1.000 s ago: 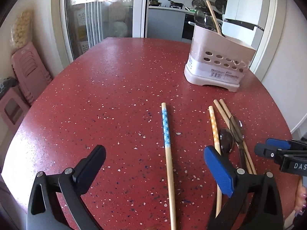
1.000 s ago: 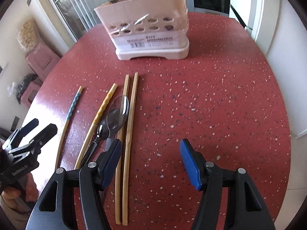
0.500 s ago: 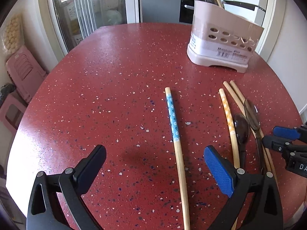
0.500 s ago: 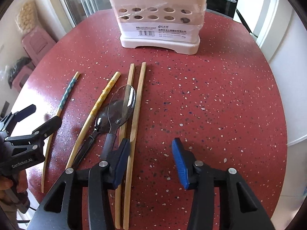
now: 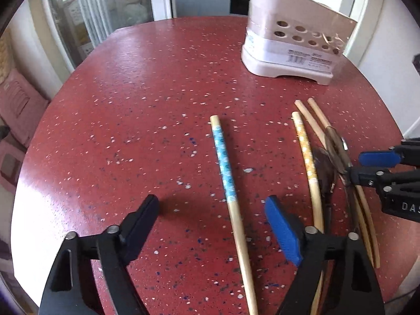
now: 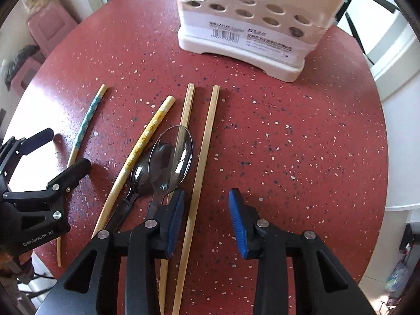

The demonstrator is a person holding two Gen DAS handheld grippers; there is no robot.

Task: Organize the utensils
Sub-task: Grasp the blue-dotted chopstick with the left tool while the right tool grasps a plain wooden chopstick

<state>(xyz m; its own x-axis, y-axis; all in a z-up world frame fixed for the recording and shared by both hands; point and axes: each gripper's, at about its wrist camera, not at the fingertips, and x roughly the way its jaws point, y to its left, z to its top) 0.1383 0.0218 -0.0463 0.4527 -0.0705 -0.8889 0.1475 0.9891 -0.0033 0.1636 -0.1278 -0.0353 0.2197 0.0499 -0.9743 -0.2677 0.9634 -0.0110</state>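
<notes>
Your right gripper (image 6: 203,220) is closing around the right-hand plain chopstick (image 6: 202,162) without pinching it yet; centre that stick before clamping. Your left gripper (image 5: 210,225) stands wide over the blue-banded chopstick (image 5: 228,181). Beyond, spoons (image 6: 170,157) overlap; the caddy (image 6: 252,18) waits farthest.

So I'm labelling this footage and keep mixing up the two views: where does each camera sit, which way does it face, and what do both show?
Left wrist: rides the left tool, angled down at the red speckled table; its open jaws straddle the blue-patterned chopstick; the right tool enters at the right.
Right wrist: rides the right tool, looking steeply down; jaws closing around a plain bamboo chopstick, not yet gripping; the left tool shows at the left.
Shared: the chopsticks, two spoons, the white perforated utensil holder.
</notes>
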